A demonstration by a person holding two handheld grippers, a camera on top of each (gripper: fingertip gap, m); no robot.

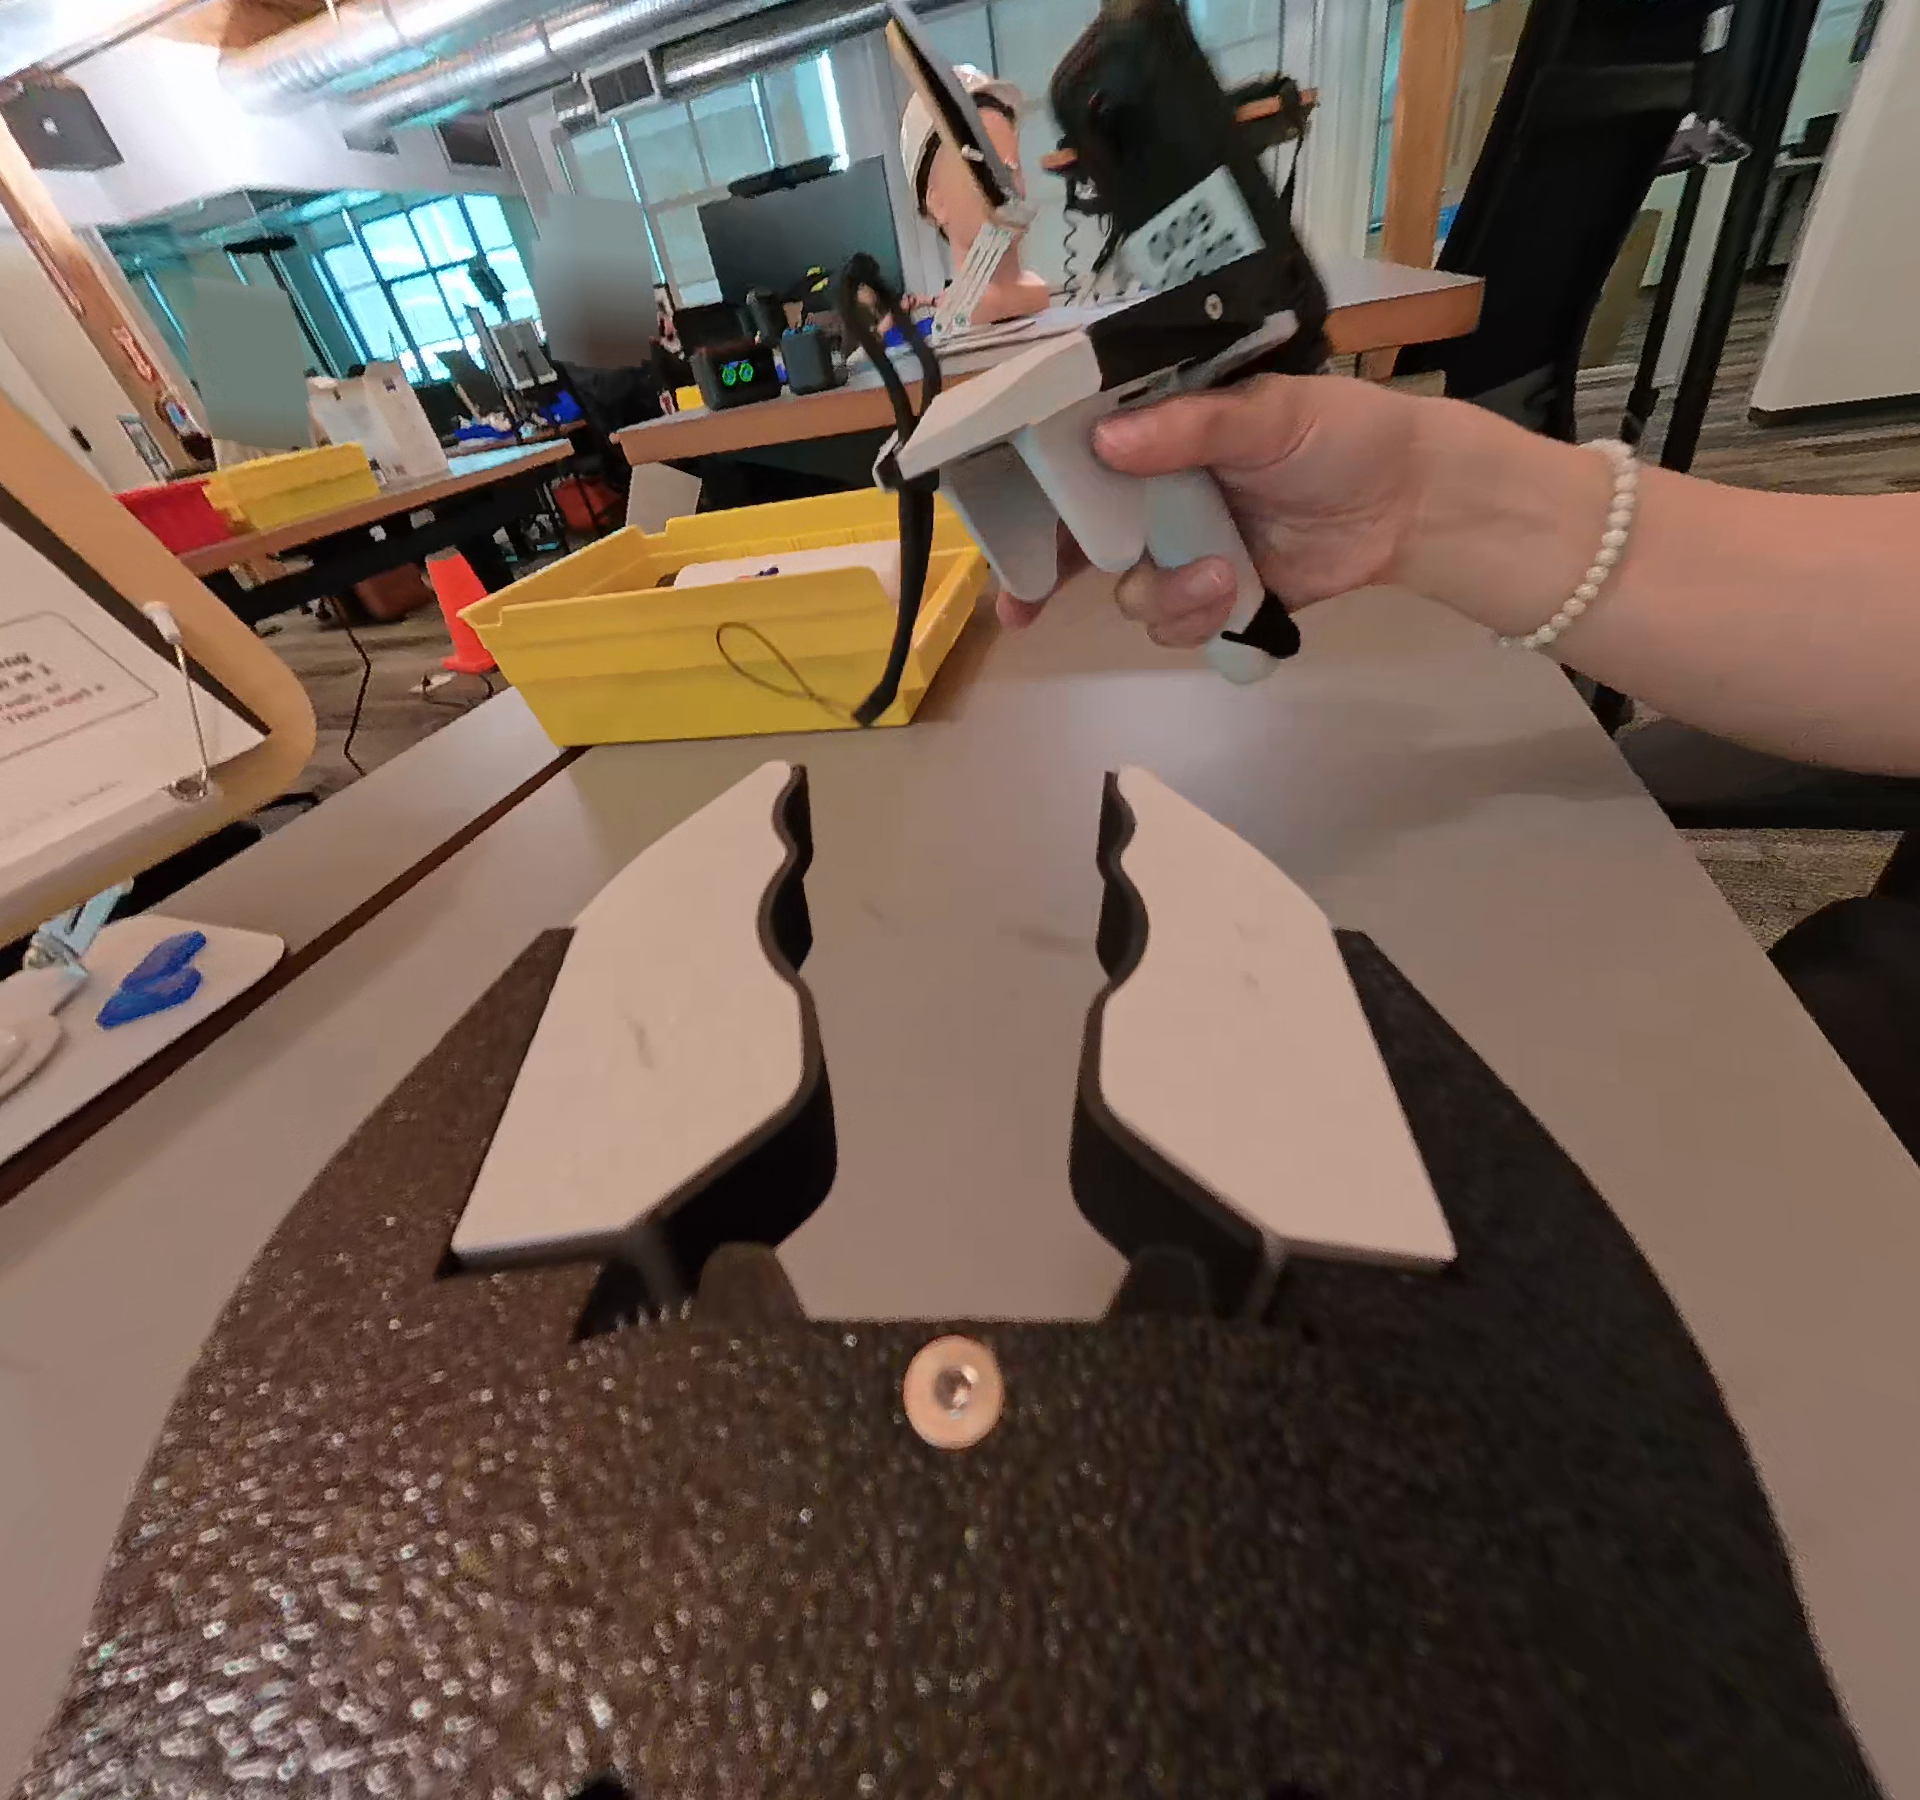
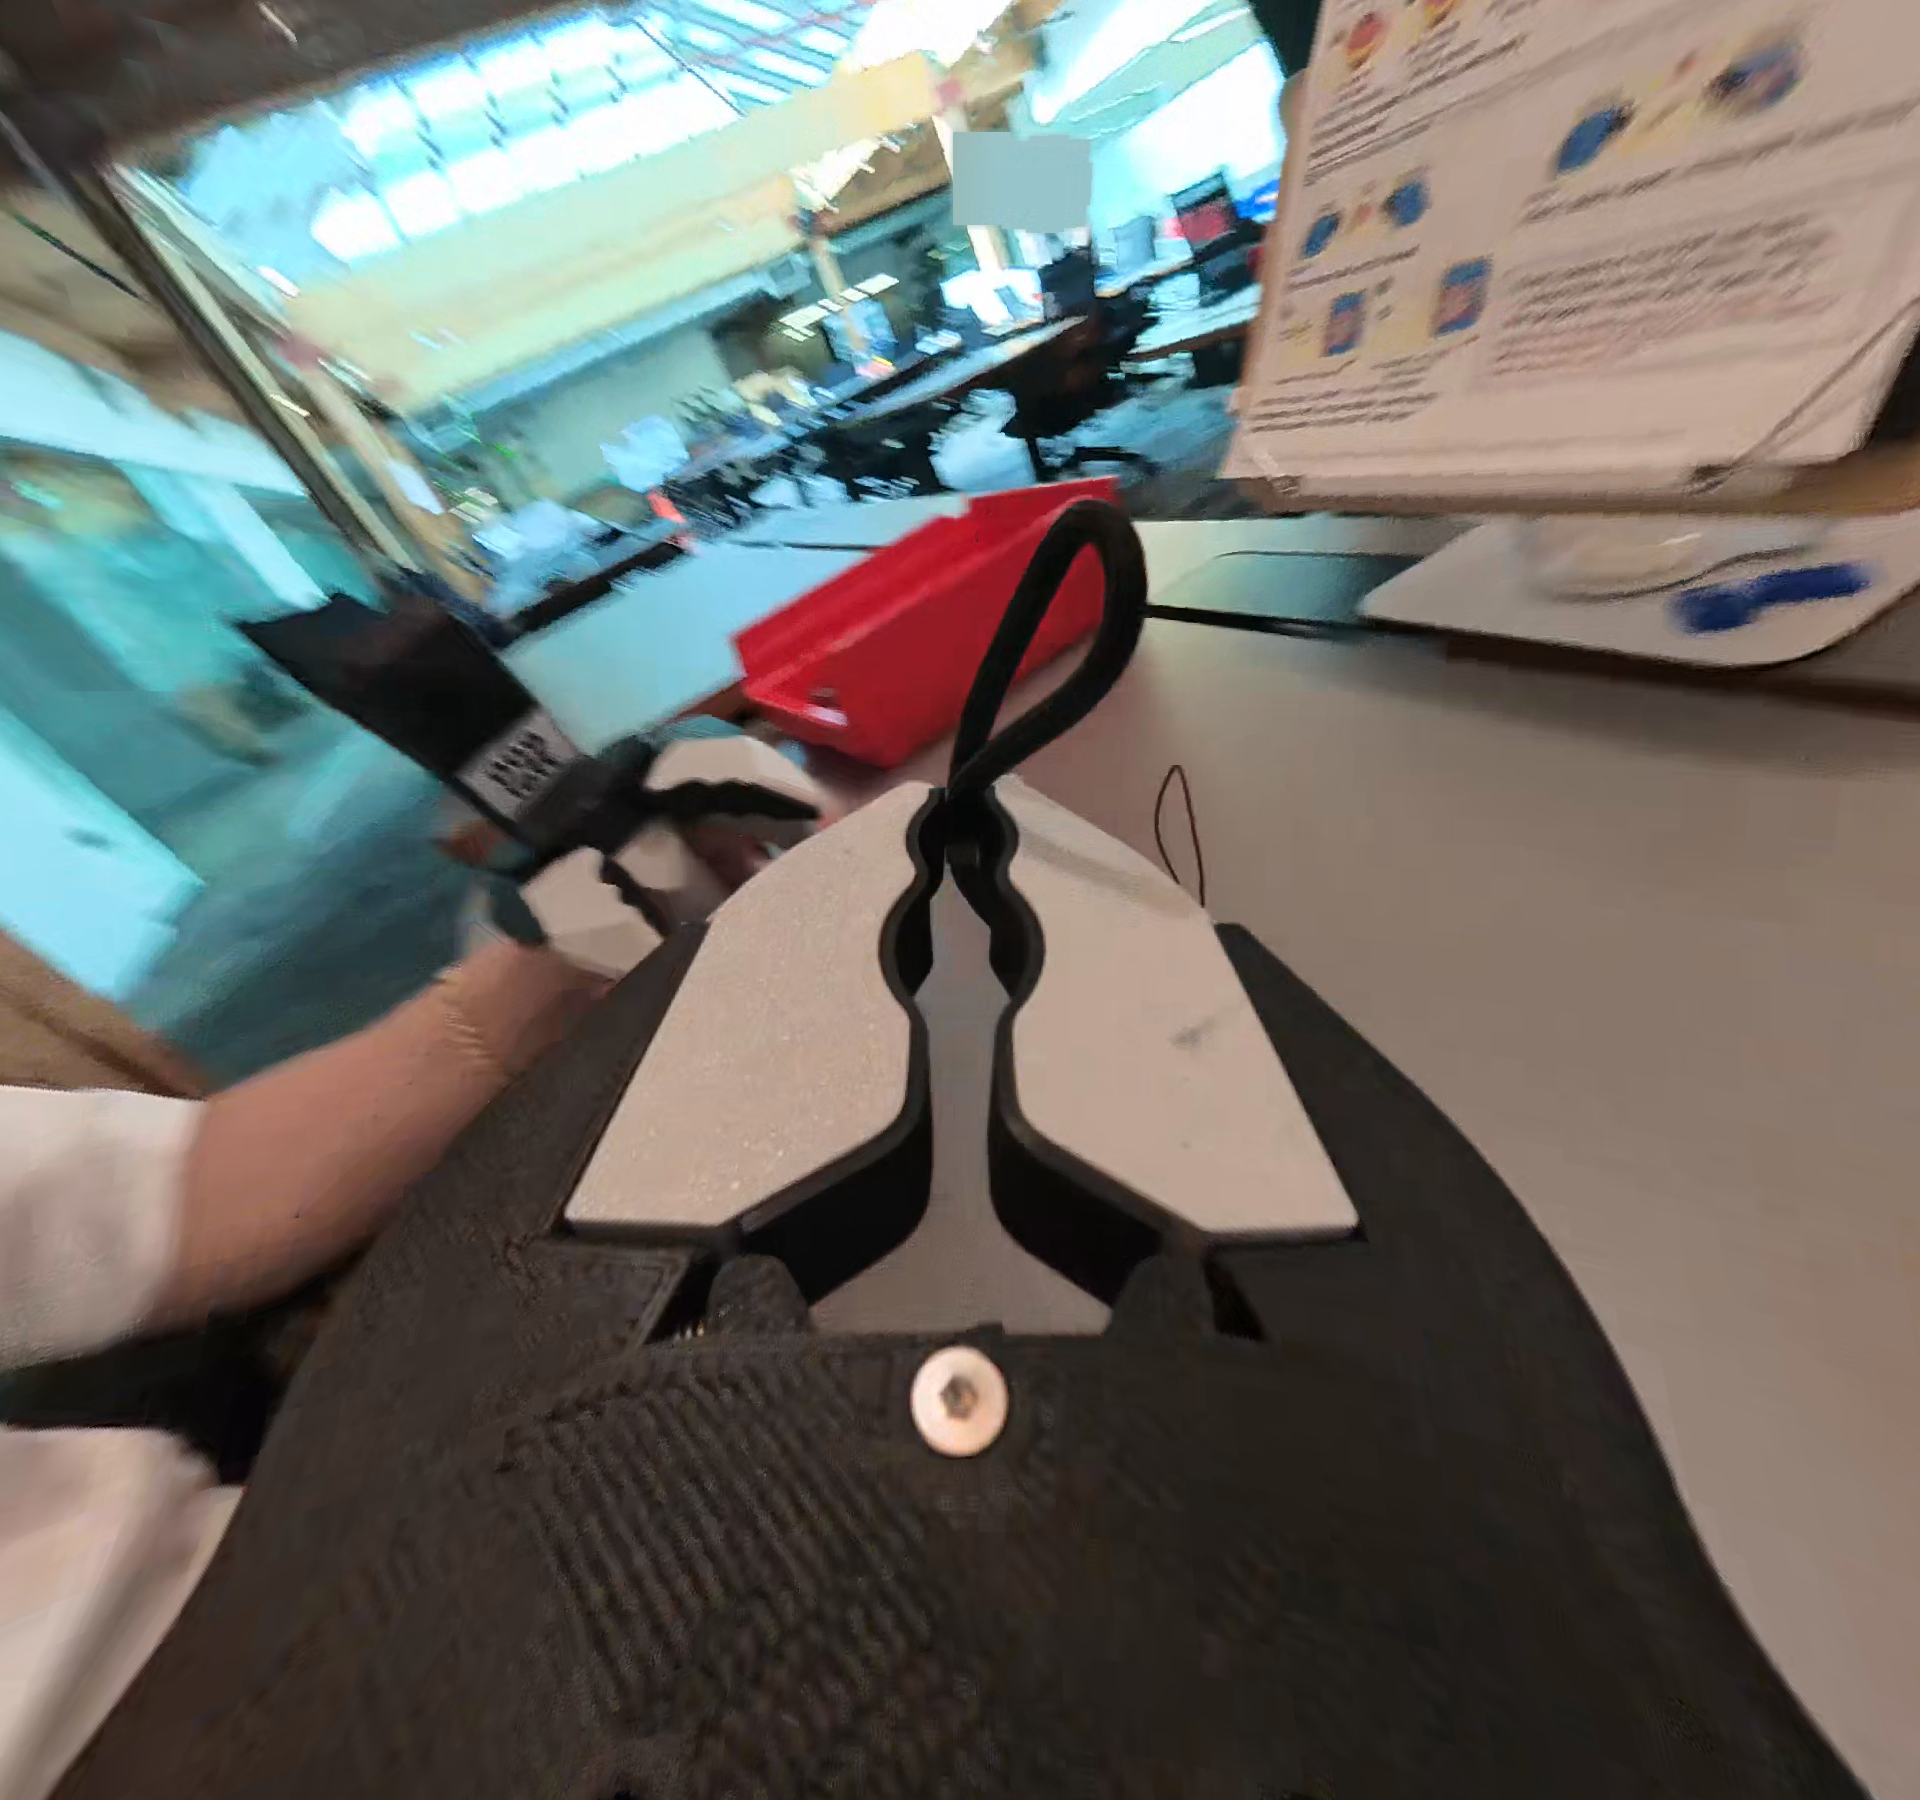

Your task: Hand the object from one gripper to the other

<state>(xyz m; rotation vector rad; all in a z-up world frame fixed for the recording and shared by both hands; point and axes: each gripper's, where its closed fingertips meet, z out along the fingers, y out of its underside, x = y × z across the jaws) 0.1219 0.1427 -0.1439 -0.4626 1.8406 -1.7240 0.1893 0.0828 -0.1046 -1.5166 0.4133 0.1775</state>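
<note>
Right tongs pinch black strap, held in air above table. Left tongs spread, empty, strap hanging well ahead. Handover not yet made.

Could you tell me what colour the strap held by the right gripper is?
Black strap; right wrist view shows it best.

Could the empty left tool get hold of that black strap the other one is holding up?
Probably yes. The left tool is open and empty, and the black strap hangs free in the air from the shut right tool, with only bare table between them. The yellow bin sits behind the strap.
</note>
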